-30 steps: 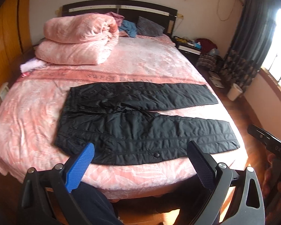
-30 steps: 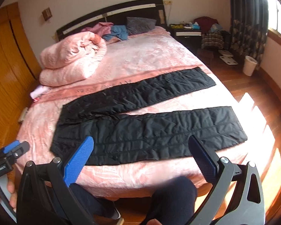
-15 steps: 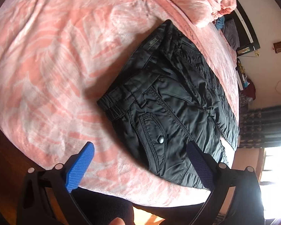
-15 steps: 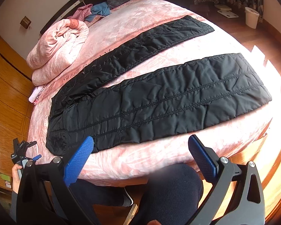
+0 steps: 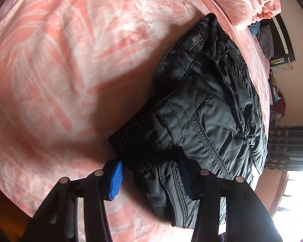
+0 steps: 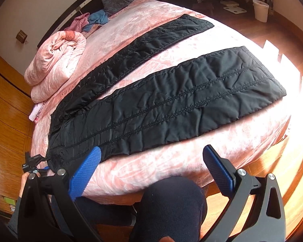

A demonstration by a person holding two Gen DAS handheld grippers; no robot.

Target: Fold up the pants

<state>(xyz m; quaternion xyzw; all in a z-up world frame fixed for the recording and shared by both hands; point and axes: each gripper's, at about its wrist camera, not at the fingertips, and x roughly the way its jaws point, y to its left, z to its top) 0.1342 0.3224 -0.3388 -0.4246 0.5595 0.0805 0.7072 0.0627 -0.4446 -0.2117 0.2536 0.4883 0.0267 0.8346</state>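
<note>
The pants (image 6: 171, 100) lie flat on the bed (image 6: 192, 165), both legs spread apart; no fold is made yet, so I judge almost all the work remains. The left hand-held gripper (image 5: 151, 175) has just been closing, its jaws about half shut with the waistband corner (image 5: 135, 151) between them; whether the pads already press I cannot tell. The right hand-held gripper (image 6: 151, 167) stands wide and empty above the bed edge. Only the left view shows the waistband closely; only the right shows both legs whole.
</note>
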